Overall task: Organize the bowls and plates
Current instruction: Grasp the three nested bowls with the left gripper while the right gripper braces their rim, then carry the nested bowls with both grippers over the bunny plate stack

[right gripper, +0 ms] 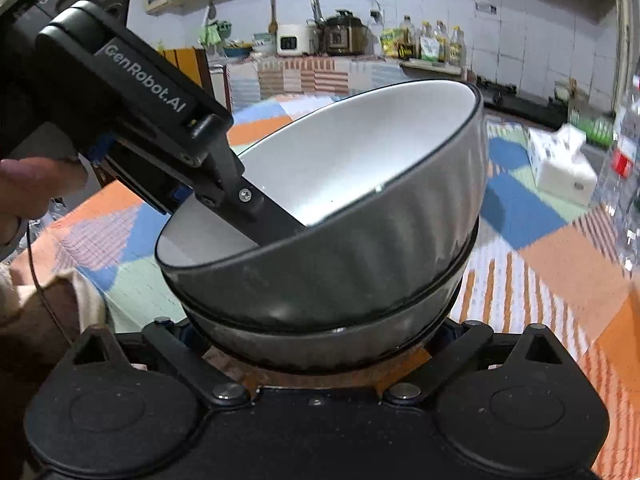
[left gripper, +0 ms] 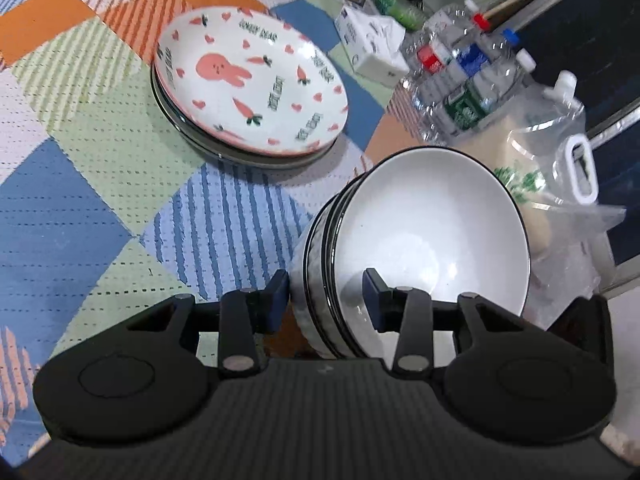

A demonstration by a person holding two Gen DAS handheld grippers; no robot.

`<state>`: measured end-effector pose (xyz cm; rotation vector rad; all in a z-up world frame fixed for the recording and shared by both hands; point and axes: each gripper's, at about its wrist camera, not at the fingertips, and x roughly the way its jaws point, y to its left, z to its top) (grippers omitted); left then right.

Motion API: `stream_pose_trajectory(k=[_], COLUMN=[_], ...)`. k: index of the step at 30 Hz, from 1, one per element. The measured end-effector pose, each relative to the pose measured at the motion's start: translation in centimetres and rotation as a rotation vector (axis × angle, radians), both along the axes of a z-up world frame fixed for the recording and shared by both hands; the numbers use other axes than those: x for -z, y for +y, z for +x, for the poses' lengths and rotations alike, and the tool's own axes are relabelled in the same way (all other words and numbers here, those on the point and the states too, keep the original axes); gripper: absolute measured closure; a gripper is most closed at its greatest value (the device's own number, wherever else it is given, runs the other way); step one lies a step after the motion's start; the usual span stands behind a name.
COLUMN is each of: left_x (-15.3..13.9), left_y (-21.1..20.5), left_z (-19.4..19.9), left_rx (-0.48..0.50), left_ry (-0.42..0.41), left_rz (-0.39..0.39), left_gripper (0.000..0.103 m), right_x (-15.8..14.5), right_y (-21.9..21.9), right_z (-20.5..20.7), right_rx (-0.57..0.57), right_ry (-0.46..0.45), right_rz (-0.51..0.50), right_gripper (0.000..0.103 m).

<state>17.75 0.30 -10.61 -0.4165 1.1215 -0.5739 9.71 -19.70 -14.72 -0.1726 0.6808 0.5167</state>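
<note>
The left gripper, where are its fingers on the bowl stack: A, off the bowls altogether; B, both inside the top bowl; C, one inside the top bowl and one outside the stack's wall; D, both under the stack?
C: the left gripper straddles the rims of the bowl stack, one finger inside the top bowl.
</note>
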Motion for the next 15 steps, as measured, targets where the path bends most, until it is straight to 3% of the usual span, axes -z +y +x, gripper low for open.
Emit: stream_pose_trajectory(k=[4, 15], left_x=[-1.8, -5.1], left_y=[0.5, 2.9], left_z=[0.2, 3.7], left_rx=[-0.027, -0.093], left_ry=[-0.060, -0.102], left_rz=[-0.002, -0.020], left_gripper=[0.065, 0.065], right_x=[-1.5, -4.7], right_y=[0.4, 1.7], right_z=[0.2, 4.0], right_rx=[0.007, -0.036], right_ry=[-0.046, -0.101], right_rz=[0.009, 0.023], right_gripper=[0.002, 0.002])
